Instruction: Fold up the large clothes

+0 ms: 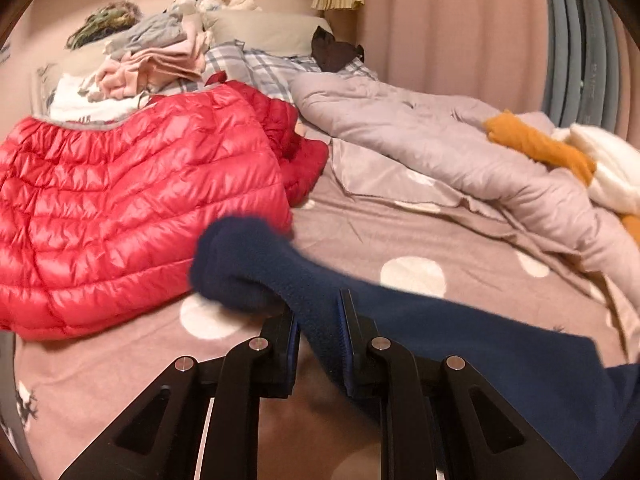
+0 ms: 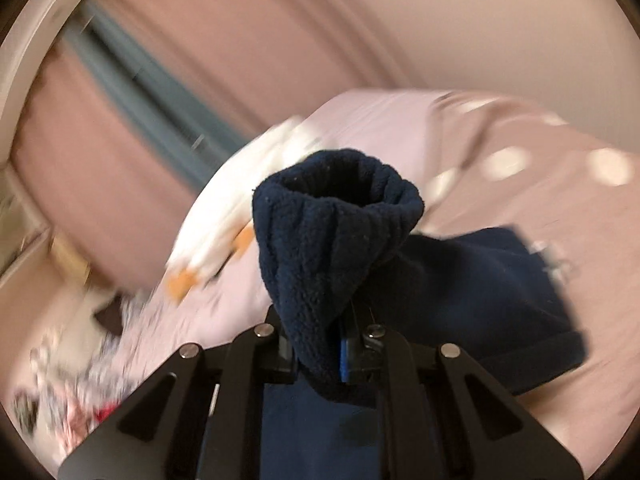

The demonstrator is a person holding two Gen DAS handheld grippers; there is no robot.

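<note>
A navy fleece garment (image 1: 480,344) stretches from the right edge of the left wrist view into my left gripper (image 1: 320,314), which is shut on it. One sleeve end (image 1: 236,264) sticks out past the fingers to the left, over the bed. In the right wrist view, my right gripper (image 2: 320,328) is shut on another navy fleece cuff (image 2: 336,216), whose round opening stands up in front of the camera. The rest of the fleece (image 2: 500,280) hangs to the right and below. That view is strongly blurred.
A red puffer jacket (image 1: 120,208) lies spread on the left of the bed's pink dotted blanket (image 1: 400,236). A grey duvet (image 1: 440,140) is bunched along the back right, with orange (image 1: 536,144) and white (image 1: 608,160) clothes on it. Folded clothes (image 1: 160,56) are stacked by the pillows.
</note>
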